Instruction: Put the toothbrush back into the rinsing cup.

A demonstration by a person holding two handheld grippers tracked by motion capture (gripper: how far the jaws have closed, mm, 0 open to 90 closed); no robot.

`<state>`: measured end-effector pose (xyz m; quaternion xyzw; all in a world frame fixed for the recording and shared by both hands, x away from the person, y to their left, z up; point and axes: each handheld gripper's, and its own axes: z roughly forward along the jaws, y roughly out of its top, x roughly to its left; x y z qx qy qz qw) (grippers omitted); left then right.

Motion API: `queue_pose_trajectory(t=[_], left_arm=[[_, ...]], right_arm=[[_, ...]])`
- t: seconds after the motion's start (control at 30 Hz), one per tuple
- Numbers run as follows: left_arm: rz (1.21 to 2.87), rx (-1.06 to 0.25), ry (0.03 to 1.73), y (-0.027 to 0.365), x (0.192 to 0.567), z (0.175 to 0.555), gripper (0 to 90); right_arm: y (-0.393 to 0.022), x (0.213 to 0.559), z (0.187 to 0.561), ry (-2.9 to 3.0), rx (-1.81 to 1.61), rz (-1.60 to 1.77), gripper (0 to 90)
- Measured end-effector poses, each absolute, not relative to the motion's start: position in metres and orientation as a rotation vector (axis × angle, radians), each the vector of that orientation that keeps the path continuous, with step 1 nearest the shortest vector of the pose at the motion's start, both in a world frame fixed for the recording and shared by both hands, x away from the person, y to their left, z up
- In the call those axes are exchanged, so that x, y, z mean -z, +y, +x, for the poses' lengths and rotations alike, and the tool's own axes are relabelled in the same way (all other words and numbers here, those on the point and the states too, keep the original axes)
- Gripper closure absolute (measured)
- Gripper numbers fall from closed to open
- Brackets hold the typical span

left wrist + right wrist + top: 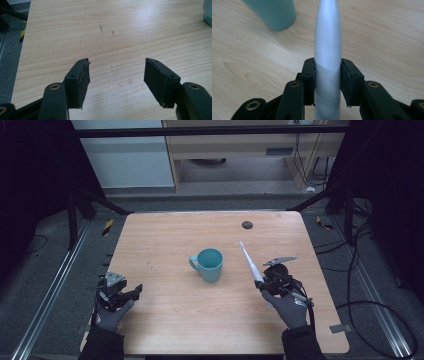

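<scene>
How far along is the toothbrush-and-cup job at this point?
Done: the right tongs are shut on the toothbrush, whose handle is pinched between the pads in the right gripper view. In hand: the brush slants in the air just right of the cup, head pointing away. Left: probably getting it into the cup, which looks empty. The left tongs are open over the table.

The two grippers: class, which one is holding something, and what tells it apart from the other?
The right gripper: its jaws clamp the handle of a white toothbrush, right of the teal mug. The left gripper stands open over bare table.
</scene>
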<state>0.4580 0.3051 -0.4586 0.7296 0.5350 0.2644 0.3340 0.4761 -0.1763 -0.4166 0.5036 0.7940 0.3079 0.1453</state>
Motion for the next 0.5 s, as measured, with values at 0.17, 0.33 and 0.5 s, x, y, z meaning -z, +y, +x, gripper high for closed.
queue_pose_trajectory(t=[0.17,0.33,0.5], left_arm=[[1.903,-0.691,1.397,0.305,0.459,0.458,36.2],[1.902,-0.691,1.399,0.305,0.458,0.458,36.2],[1.899,-0.693,1.398,0.305,0.458,0.458,36.2]], right_arm=[[-0.178,0.406,0.476,2.187,-0.995,1.433,66.4],[-0.175,0.393,0.477,2.105,-1.08,1.422,66.4],[-0.168,0.382,0.48,2.022,-1.169,1.393,66.4]])
